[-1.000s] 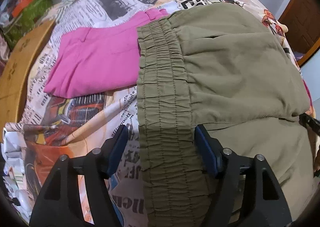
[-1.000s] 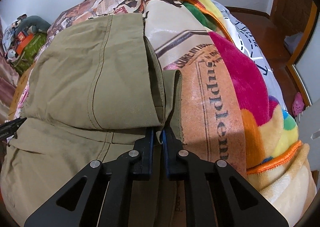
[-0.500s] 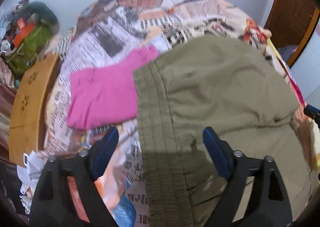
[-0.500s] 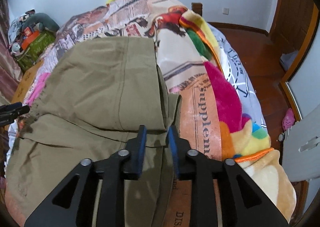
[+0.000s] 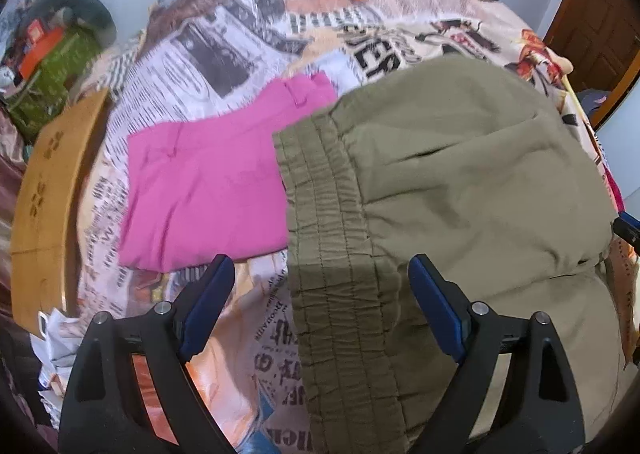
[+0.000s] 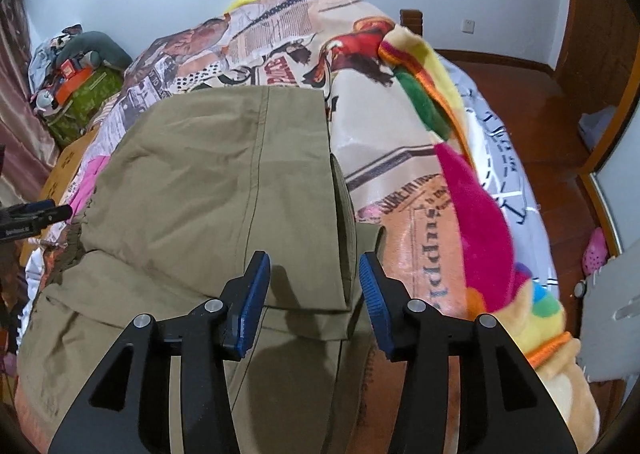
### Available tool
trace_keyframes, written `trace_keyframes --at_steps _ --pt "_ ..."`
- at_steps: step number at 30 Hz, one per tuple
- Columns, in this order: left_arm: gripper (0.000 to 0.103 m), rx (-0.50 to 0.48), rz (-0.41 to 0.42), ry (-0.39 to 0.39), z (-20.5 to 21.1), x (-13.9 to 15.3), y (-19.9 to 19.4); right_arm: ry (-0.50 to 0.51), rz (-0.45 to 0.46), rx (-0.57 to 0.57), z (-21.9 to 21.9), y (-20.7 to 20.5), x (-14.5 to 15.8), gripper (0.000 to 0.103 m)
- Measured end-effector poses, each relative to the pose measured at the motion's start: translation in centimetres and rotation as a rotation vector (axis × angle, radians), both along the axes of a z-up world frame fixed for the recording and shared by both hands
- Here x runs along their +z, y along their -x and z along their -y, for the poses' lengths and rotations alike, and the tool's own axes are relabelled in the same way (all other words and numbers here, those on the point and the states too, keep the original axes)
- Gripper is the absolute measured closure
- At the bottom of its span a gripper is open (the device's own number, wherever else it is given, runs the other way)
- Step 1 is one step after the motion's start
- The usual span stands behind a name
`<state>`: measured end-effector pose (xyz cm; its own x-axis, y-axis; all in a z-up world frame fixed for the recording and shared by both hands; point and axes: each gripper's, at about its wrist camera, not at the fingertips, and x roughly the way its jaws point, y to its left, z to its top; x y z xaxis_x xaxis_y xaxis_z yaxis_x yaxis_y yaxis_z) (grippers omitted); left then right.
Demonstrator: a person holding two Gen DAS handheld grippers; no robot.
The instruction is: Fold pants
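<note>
So the olive pants (image 6: 208, 189) are now lying folded over on the bed (image 5: 256, 37), top layer doubled back onto the lower one, and they're on their own. A second ago both tools were clamped on the cloth; now neither is. That reads to me like this fold is done and laid down, and what's left is probably one more fold or just a tidy-up.

The pants sit toward the right side of the bed, their elastic waistband (image 5: 336, 238) running down the middle of the left view, with a folded pink garment (image 5: 200, 181) just beside it on the left. The rainbow fleece blanket (image 6: 472, 213) lies along the bed's right edge.

Left gripper (image 5: 320, 306) is spread wide and let go, pads straddling the waistband without touching it, angled steeply down and lifted off the cloth compared with before. Right gripper (image 6: 314, 294) is opening, jaws either side of the folded hem edge but nothing pinched, also tipped down over the fabric.
</note>
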<state>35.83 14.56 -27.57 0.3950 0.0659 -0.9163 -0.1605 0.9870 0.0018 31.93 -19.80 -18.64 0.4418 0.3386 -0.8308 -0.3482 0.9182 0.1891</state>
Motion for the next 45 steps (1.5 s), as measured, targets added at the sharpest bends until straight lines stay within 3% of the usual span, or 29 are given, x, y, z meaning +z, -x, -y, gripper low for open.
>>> trace_keyframes --at_steps 3,8,10,13,18,20,22,30,34,38,45 --pt "0.014 -0.027 -0.033 0.048 0.5 -1.4 -0.1 -0.015 -0.017 0.005 -0.2 -0.4 -0.8 0.06" --pt "0.013 -0.048 -0.048 -0.005 1.6 -2.6 0.0 -0.021 -0.06 0.062 -1.2 -0.3 -2.0 0.062" --pt "0.013 -0.043 -0.045 0.0 1.6 -2.7 0.0 0.001 -0.043 0.071 -1.4 -0.2 -1.9 0.081" --pt "0.013 -0.064 -0.041 -0.012 1.8 -2.5 0.2 -0.001 -0.026 0.081 -1.3 -0.1 -1.7 0.094" --pt "0.014 -0.089 -0.014 -0.071 2.4 -2.1 0.6 -0.023 0.095 0.098 -1.3 1.2 0.6 0.096" --pt "0.025 -0.082 -0.006 -0.093 2.3 -1.9 0.6 -0.035 0.127 0.095 -1.2 1.2 1.5 0.097" --pt "0.026 -0.078 0.003 -0.118 2.0 -1.5 0.3 -0.036 0.154 0.099 -1.3 1.1 2.6 0.098" --pt "0.025 -0.071 -0.006 -0.089 0.5 -2.1 -0.7 0.028 0.233 0.125 -3.3 0.3 4.3 0.098" --pt "0.02 -0.052 0.003 -0.049 -0.2 -2.6 -0.5 0.086 0.202 0.062 -2.9 -1.1 2.0 0.098" --pt "0.017 -0.035 -0.006 0.018 -1.0 -3.3 -0.6 0.078 0.087 0.019 -1.4 -2.6 -1.8 0.099" --pt "0.011 -0.046 0.005 -0.068 -0.1 -3.4 -0.5 0.125 0.057 0.025 -2.3 -3.1 -3.2 0.098"
